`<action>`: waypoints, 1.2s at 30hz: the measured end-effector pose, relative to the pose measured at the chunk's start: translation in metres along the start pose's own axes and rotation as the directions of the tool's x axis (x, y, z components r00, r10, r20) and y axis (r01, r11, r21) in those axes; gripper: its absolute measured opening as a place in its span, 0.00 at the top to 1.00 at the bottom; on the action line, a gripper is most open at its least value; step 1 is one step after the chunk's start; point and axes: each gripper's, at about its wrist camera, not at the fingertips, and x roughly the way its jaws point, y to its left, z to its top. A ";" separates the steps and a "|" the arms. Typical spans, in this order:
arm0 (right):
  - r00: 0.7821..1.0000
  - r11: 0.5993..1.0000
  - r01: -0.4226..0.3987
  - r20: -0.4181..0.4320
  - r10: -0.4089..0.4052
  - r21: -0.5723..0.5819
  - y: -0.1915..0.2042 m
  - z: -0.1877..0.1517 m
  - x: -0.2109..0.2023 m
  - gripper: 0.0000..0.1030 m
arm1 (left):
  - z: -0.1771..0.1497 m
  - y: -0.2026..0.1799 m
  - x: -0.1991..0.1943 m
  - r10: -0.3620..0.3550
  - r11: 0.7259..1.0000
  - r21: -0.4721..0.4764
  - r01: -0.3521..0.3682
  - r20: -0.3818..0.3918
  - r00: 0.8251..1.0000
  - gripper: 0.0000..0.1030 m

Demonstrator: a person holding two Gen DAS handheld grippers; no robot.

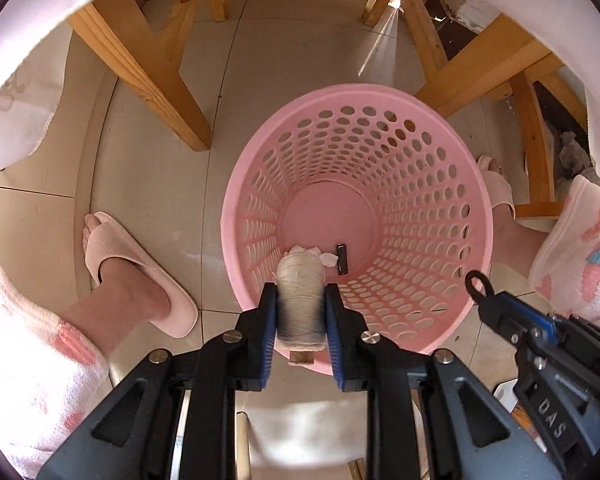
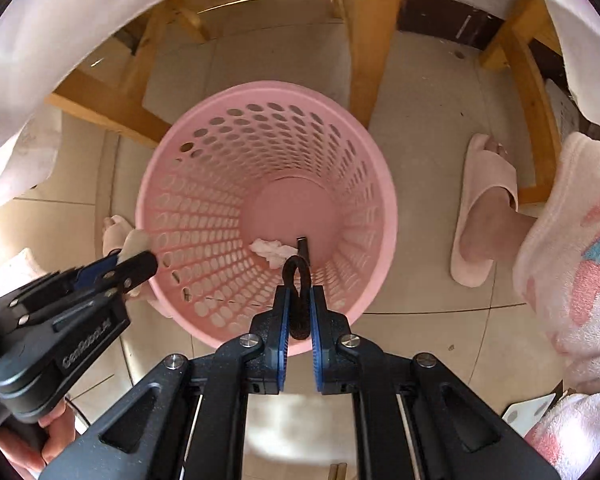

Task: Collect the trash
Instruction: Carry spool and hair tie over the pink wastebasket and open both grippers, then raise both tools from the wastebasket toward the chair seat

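Two items hung over the pink basket point(image 1: 476, 216): your left tool point(image 1: 300, 300) clamped a thread spool point(image 1: 300, 280), your right tool point(image 2: 299, 300) pinched a black loop point(image 2: 296, 276). Both sat near the close rim, so either could have clipped it and fallen outside. Inside lay crumpled tissue point(image 2: 269, 251) and a small dark piece point(image 2: 303, 249).

Both views bright, warm daylight, coming from the far side under the desk point(image 1: 156, 60). Sunlit streak on the floor tiles point(image 1: 376, 52) there, slightly blown out. White cloth point(image 2: 80, 32) along the top overexposed. Soft shadows only. Heavy fisheye curvature, dark vignette at the corners. Spool point(image 1: 300, 304) between the fingers slightly soft, up close; pink basket point(image 1: 480, 216) sharp.
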 end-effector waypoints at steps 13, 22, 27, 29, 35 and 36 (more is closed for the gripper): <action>1.000 0.998 0.009 0.018 -0.010 0.062 -0.010 0.003 0.001 0.81 | -0.002 0.002 -0.005 0.035 0.999 -0.001 -0.035 0.009 0.999 0.59; 0.996 0.993 0.029 0.083 -0.038 0.111 -0.016 0.003 -0.006 0.51 | -0.003 0.006 -0.011 0.089 0.996 -0.019 -0.089 0.001 0.996 0.48; 0.993 0.996 0.040 0.112 -0.048 0.074 -0.009 0.002 -0.012 0.51 | -0.002 0.009 -0.019 0.098 0.995 -0.011 -0.098 0.025 0.995 0.48; 0.992 0.997 0.040 0.119 -0.047 0.067 -0.009 0.001 -0.015 0.51 | -0.003 0.009 -0.023 0.114 0.993 -0.010 -0.114 0.038 0.993 0.45; 0.981 0.996 0.056 0.183 -0.069 0.076 -0.012 -0.001 -0.033 0.51 | -0.004 0.017 -0.042 0.076 0.997 -0.020 -0.075 0.069 0.995 0.42; 0.977 0.995 0.060 0.200 -0.075 0.081 -0.013 -0.001 -0.038 0.51 | -0.004 0.018 -0.046 0.073 0.997 -0.023 -0.072 0.080 0.994 0.42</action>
